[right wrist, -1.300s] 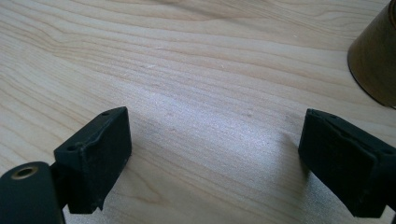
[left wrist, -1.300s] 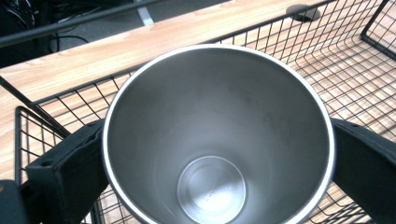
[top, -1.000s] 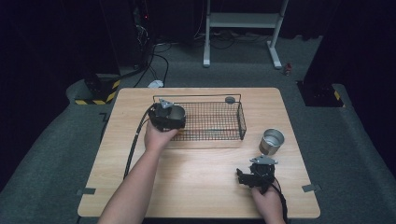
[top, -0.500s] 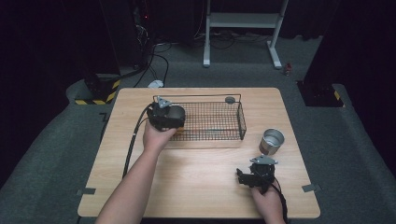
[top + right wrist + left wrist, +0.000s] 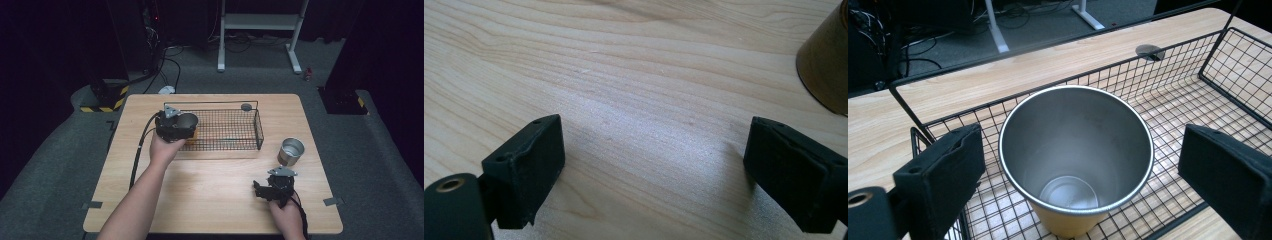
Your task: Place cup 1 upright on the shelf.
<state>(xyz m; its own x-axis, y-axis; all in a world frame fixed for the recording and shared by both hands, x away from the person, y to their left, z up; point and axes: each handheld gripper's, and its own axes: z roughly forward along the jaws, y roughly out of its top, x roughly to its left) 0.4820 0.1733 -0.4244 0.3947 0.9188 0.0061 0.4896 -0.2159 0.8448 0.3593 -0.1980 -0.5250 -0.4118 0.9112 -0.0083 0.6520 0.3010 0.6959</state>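
Note:
A steel cup (image 5: 1075, 150) stands upright in the left end of a black wire basket (image 5: 1173, 90) on the wooden table. My left gripper (image 5: 1083, 150) straddles the cup, one jaw on each side. Its jaws have just been closing, but a gap still shows between each pad and the rim. From above, the left gripper (image 5: 175, 127) sits over the basket (image 5: 258, 130) with the cup (image 5: 188, 120) at its tip. My right gripper (image 5: 265, 189) rests near the table's front right, open, with bare wood between its jaws (image 5: 654, 165). A second steel cup (image 5: 291, 150) stands just beyond it.
A small dark disc (image 5: 246, 106) lies on the table behind the basket. The second cup's brass-coloured side (image 5: 824, 65) shows at the upper right of the right gripper view. Grey carpet surrounds the table; a white desk frame (image 5: 260, 22) stands beyond it.
The left gripper has edged slightly left at the basket's left end. The right hand has stayed put.

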